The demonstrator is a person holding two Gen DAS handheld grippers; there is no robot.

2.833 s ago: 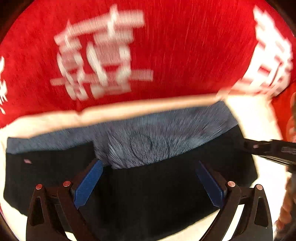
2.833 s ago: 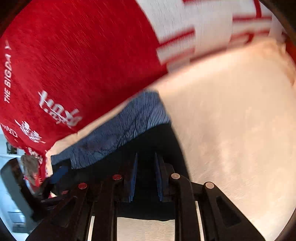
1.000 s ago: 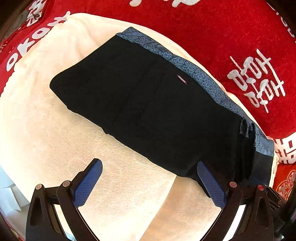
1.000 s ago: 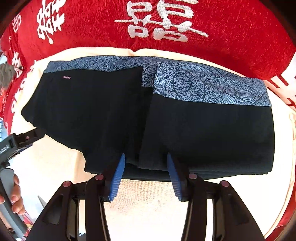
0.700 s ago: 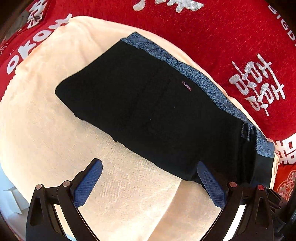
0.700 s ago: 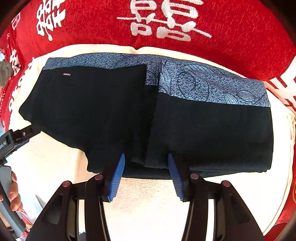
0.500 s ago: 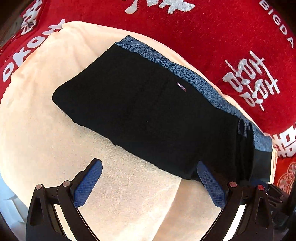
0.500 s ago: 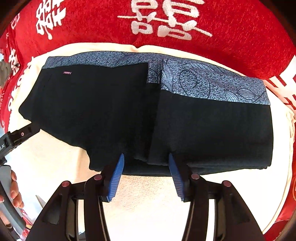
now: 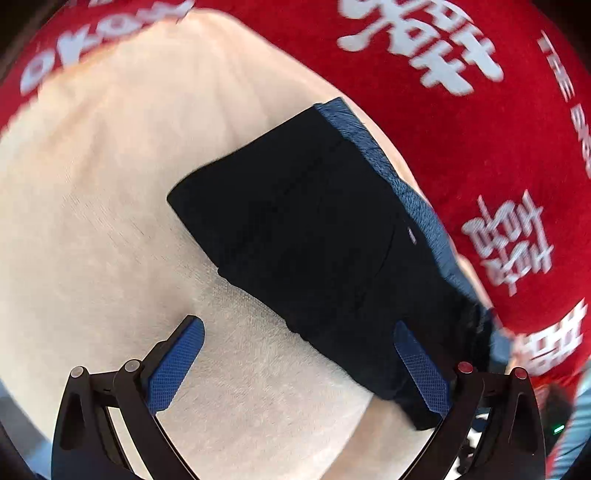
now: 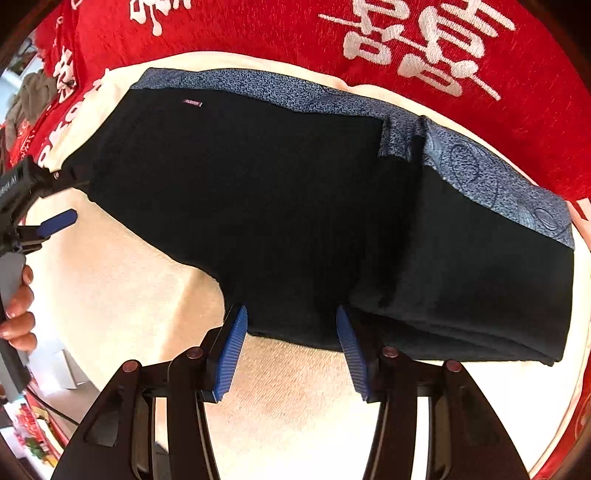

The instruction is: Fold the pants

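Two grippers are in my hands, and both are spread wide with nothing in them. The pants (image 10: 295, 206) are black with a blue patterned band (image 10: 480, 166) along the far edge. They lie folded on a cream towel (image 10: 122, 295), and the towel sits on a big red cloth (image 10: 258, 33) with white letters on it. My right gripper (image 10: 291, 347) is low at the near edge of the pants, with one blue pad on each side of the spot where a fold sits on top. The pads are just beside the black cloth, but I cannot tell if they touch it. On the right half, one layer of pants lies over another, so the pile is thicker there. A small tag (image 10: 192, 103) shows near the band on the left. My left gripper (image 9: 301, 363) is over the towel (image 9: 110, 184) at the other end of the pants (image 9: 314, 240). One of its pads is over bare towel and the other is at the edge of the black cloth. In the right view I can see the left gripper (image 10: 44, 206) at the far left side, with fingers (image 10: 18, 314) around its handle. The left view is a bit blurry.
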